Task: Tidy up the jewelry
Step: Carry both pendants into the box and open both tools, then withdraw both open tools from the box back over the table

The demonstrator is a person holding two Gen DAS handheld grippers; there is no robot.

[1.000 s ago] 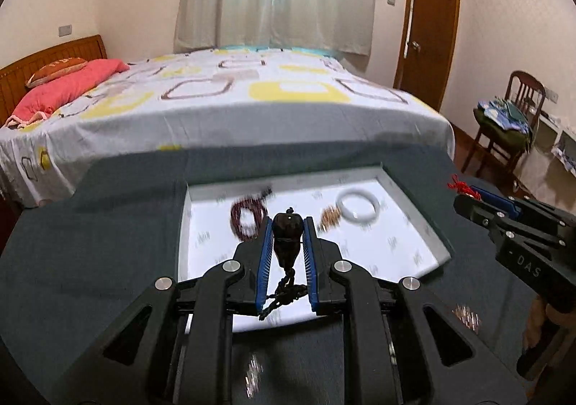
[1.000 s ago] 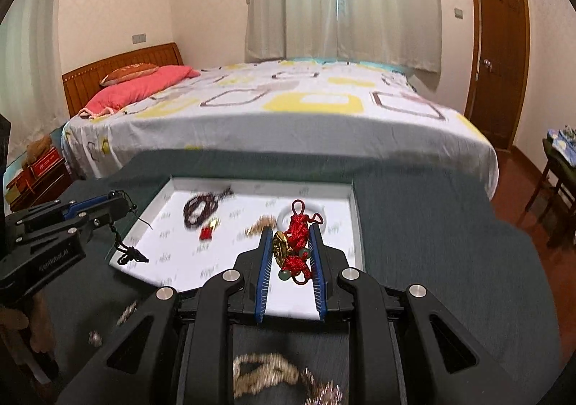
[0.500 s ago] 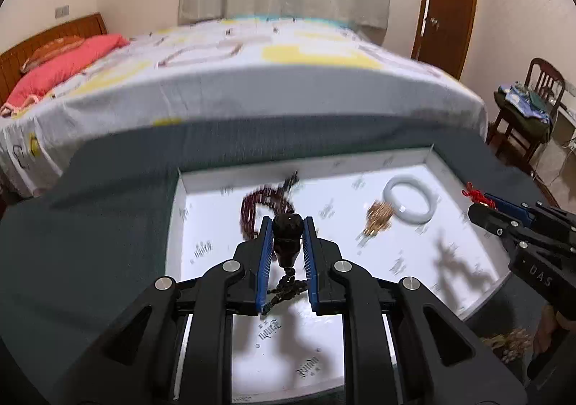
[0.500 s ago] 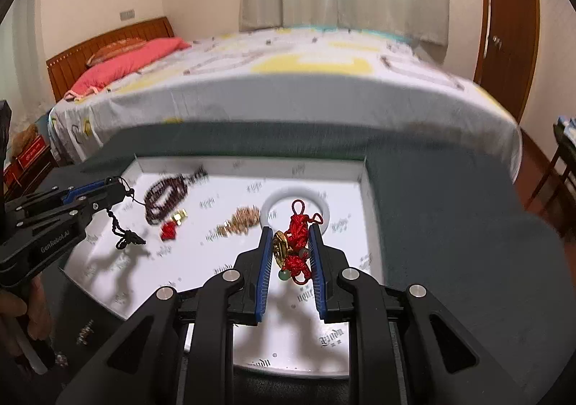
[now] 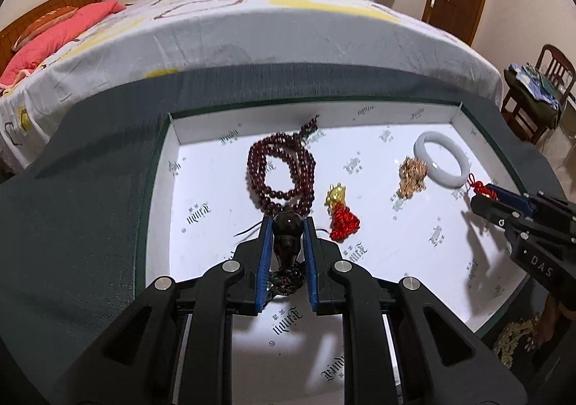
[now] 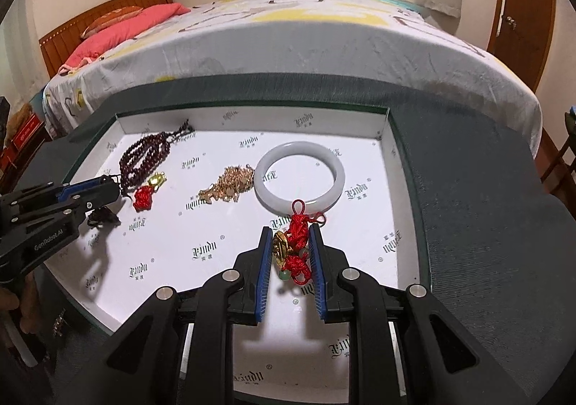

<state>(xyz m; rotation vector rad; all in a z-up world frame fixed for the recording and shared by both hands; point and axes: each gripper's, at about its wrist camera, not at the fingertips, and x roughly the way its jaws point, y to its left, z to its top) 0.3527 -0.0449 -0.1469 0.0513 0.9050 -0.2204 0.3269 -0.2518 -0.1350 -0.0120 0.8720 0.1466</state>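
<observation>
Left tool (image 5: 287,225): clamped on a dark pendant (image 5: 286,235), its cord bunched between the pads; it hangs over the near part of the tray (image 5: 378,115), just short of the bead string (image 5: 279,174).
Right tool (image 6: 287,243): clamped on a red knot charm (image 6: 297,243) with a gold piece and a green bead; it hangs over the tray just in front of the bangle (image 6: 299,176).
Tray contents: bead string, a small red-and-gold charm (image 5: 340,210), a gold chain (image 6: 228,185) and the bangle, all lying apart on the white liner.
Counter (image 6: 486,207): dark cloth; loose gold pieces (image 5: 514,343) lie outside the tray, not yet sorted.
Risk, tangling: if the pendant drops where it hangs, its cord may fall across the bead string and snarl.
Risk, snagging: tassel threads or cord may catch on the ribbed pads at release and get dragged back out.
Risk, crowding: the knot charm set down this close may land on the bangle.
Risk, collision: both tools share one tray; careless crossing could knock pieces about.
</observation>
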